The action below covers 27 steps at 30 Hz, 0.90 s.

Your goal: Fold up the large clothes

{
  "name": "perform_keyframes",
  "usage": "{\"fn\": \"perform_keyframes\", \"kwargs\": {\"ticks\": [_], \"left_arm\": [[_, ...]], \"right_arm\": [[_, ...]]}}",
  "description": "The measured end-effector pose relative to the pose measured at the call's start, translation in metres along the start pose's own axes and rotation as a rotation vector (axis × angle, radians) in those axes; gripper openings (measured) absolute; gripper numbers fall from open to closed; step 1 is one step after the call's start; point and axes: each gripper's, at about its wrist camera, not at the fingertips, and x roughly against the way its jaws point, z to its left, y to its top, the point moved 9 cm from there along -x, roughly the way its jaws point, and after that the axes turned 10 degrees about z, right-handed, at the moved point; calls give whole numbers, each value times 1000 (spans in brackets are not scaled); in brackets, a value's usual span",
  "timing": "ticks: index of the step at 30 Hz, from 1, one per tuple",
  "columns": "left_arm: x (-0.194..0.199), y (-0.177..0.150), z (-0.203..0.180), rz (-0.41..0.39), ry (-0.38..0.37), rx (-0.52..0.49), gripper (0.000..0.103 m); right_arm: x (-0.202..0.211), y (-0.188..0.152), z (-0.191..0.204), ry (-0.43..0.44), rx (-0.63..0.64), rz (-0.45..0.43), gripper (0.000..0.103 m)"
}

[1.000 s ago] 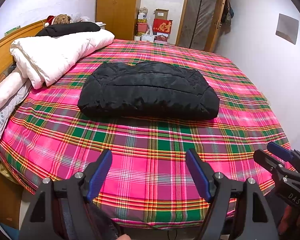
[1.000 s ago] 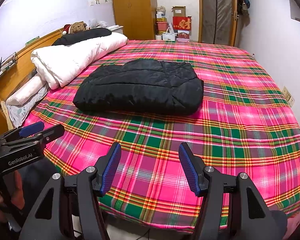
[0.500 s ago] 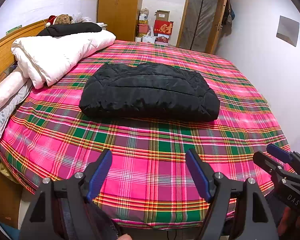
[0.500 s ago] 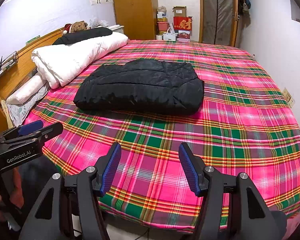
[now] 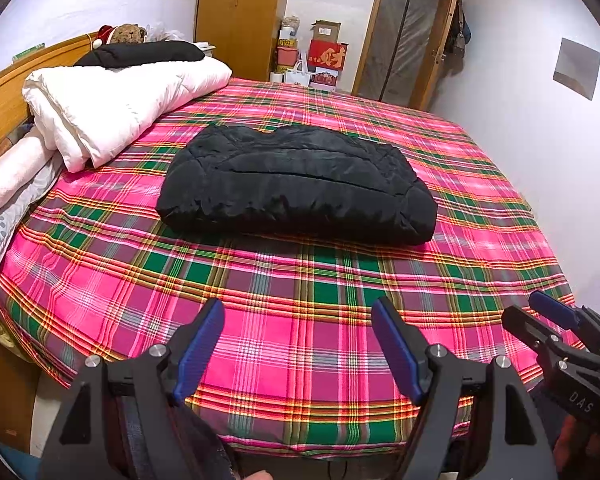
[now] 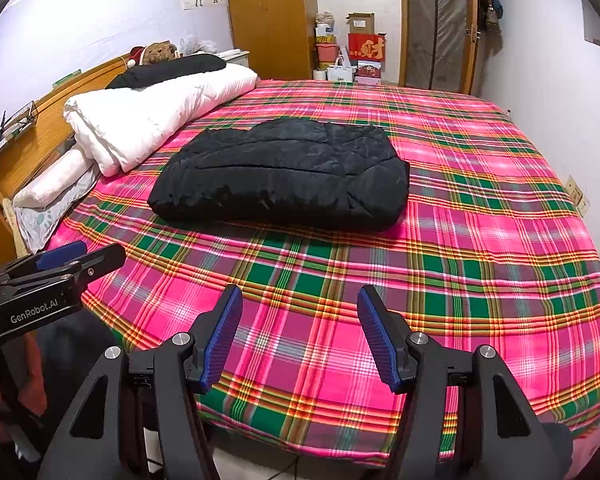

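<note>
A black padded garment (image 5: pixel 296 184) (image 6: pixel 284 174) lies folded into a thick rectangle in the middle of the bed with the pink and green plaid sheet (image 5: pixel 300 320) (image 6: pixel 480 260). My left gripper (image 5: pixel 298 314) hangs open over the near edge of the bed, well short of the garment, with nothing between its blue pads. My right gripper (image 6: pixel 300 300) is also open and empty above the same edge. Each gripper shows in the other's view: the right one at the right border (image 5: pixel 548 320), the left one at the left border (image 6: pixel 72 258).
A folded white duvet (image 5: pixel 112 108) with a dark pillow (image 5: pixel 140 54) on it lies along the wooden headboard (image 5: pixel 4 92) at the left. Rolled towels (image 5: pixel 12 176) lie beside it. A wardrobe (image 5: pixel 240 12), boxes (image 5: pixel 324 52) and a door (image 5: pixel 408 40) stand beyond the bed.
</note>
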Motion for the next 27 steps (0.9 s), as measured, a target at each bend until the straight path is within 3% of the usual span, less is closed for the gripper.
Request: {"fn": "perform_keyframes", "kwargs": {"ticks": [27], "left_arm": [[2,-1,-2,1,8,-1,77]], "right_arm": [[-1,-1,-4,2,5,3,60]]}}
